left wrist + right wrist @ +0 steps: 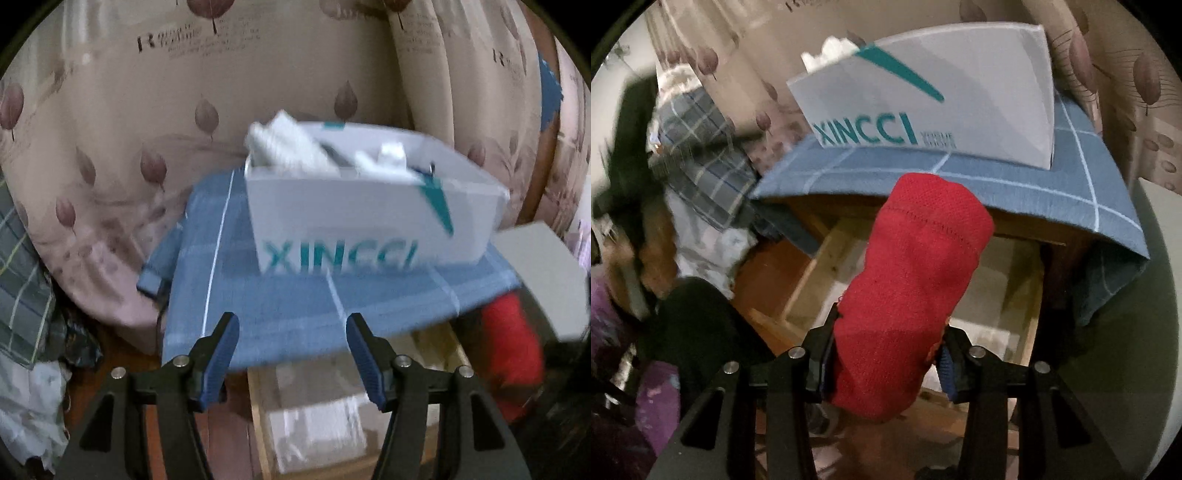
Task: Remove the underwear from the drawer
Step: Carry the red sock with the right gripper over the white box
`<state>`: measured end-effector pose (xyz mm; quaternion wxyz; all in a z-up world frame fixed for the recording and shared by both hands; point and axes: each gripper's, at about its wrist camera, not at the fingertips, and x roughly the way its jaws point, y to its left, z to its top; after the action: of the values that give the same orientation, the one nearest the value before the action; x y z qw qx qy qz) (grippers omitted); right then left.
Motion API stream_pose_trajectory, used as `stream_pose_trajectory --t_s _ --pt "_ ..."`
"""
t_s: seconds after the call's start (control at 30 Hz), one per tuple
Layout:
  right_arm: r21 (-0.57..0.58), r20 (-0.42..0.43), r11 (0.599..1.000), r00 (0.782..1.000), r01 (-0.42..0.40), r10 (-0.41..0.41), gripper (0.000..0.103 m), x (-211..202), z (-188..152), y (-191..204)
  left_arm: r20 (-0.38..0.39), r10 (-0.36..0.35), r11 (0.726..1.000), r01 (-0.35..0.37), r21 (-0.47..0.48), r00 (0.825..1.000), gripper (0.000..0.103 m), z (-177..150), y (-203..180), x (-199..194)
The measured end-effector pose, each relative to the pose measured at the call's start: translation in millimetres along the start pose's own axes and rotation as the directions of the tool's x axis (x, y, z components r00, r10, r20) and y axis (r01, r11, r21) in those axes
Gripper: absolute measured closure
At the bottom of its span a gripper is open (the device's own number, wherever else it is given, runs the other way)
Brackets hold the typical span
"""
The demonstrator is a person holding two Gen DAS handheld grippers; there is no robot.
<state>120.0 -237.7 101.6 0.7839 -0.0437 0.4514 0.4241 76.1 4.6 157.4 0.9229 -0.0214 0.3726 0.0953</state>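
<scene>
Blue checked cloth (295, 295) covers the counter in the left wrist view, its front edge hanging over an open wooden drawer (332, 413) below. On the cloth stands a white box (369, 221) with teal lettering, pale packets poking out of its top. Behind it hangs a beige curtain (147, 110) printed with brown leaves. Plaid fabric (22, 277) and other crumpled cloth lie at the far left. The left claw (291, 358) is spread, nothing between its blue pads, hovering at the cloth's edge above the drawer. Red underwear (513, 350) shows blurred at the right.

From the right wrist, the right claw (886, 354) pinches the underwear (916, 280), a rolled red knit bundle held up above the drawer (820, 273), clear of it. The cloth (1015, 181) drapes over the counter's right corner, the box (960, 107) on top. Plaid fabric (701, 158) is heaped at the left, with something purple (657, 406) low down.
</scene>
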Motion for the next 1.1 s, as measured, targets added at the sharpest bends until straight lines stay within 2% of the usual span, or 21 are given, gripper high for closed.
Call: stream_pose_trajectory --t_s 0.1,0.17,0.33,0.43,0.7,0.87,1.1 --pt "-0.01 0.038 1.0 0.999 -0.005 0.006 0.061 -24 13 12 -0.013 0.017 0.999 -0.016 0.042 1.0 0.041 -27 -4 4" --pt "-0.024 0.072 1.0 0.997 -0.01 0.012 0.061 -40 25 19 -0.023 0.013 0.998 -0.011 0.063 1.0 0.041 -34 -8 7" --pt "-0.079 0.15 0.997 0.989 0.0 0.012 0.061 -78 71 39 0.032 -0.02 0.995 0.016 0.101 0.999 0.041 -37 -21 2" --pt "-0.105 0.169 0.994 0.986 0.022 -0.004 0.061 -86 101 47 0.017 -0.045 0.994 0.043 0.105 0.999 0.041 -37 -26 5" --pt "-0.126 0.131 0.987 0.988 0.099 -0.082 0.061 -59 183 45 0.01 -0.032 0.994 0.031 0.102 0.999 0.041 -38 -25 9" --pt "-0.105 0.11 0.984 0.985 0.146 -0.135 0.061 -35 214 35 -0.002 -0.021 0.998 0.021 0.065 1.0 0.041 -37 -15 13" --pt "-0.057 0.076 0.983 0.983 0.174 -0.17 0.061 -4 239 17 -0.018 -0.002 1.0 0.003 0.028 1.0 0.041 -36 -5 18"
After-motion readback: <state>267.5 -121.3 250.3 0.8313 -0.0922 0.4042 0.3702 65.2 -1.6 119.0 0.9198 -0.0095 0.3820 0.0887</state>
